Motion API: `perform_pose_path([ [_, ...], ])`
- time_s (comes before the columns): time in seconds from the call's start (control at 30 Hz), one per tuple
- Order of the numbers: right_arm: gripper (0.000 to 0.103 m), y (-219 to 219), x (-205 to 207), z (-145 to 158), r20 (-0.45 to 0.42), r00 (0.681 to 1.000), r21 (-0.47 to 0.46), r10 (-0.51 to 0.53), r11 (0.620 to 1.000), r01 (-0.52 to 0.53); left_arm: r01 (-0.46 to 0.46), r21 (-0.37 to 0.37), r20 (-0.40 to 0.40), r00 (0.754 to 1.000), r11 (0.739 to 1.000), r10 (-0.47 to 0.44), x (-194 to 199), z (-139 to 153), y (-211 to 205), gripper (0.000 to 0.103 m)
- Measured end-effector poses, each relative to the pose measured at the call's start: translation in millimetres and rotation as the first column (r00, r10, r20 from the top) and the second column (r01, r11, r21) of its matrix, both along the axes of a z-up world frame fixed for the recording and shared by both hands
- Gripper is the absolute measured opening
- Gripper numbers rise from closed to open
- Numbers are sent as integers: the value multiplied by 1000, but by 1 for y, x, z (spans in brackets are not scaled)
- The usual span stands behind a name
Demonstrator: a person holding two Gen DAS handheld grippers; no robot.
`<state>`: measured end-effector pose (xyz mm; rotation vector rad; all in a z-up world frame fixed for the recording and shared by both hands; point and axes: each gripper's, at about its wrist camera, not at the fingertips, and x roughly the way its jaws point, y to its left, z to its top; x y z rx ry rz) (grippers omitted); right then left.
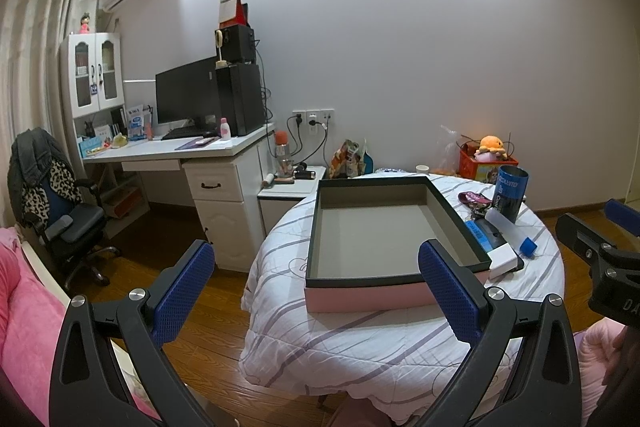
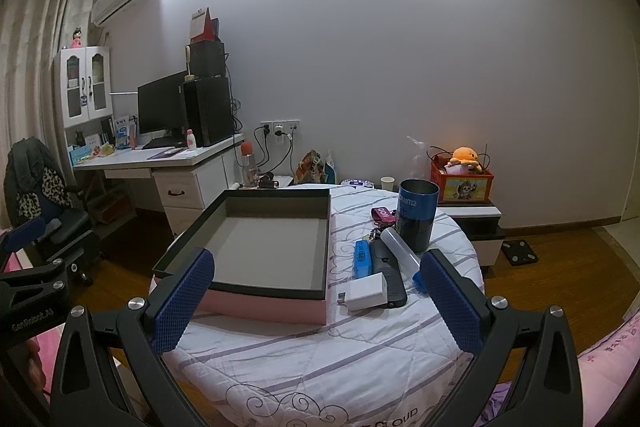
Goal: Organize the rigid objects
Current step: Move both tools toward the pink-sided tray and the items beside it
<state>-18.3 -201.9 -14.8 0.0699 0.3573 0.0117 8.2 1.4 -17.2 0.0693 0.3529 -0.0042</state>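
Both grippers, left gripper (image 1: 316,291) and right gripper (image 2: 318,297), are hovering with jaws wide open and empty; the right should be lining up squarely over the white charger (image 2: 366,296) lying beside the empty box (image 2: 264,247) near the table's front edge.

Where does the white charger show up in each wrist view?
Left wrist: the white charger lies right of centre, just off the near right corner of the box, partly behind the left gripper's right finger.
Right wrist: the charger lies just below centre, right of the box's near right corner, on a black flat thing.
Shared landmark: the blue cup, standing behind it.
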Motion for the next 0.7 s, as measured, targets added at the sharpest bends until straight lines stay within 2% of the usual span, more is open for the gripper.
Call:
perform_pose_path([
  [0.33,103,0,-8,7,14,1000,-9,-6,1000,6,5,-9,23,1000,1000,-5,-5,-3,-2,103],
  [0.7,103,3,-9,10,15,1000,-22,-14,1000,14,1,-9,24,1000,1000,-1,-9,7,-1,103],
])
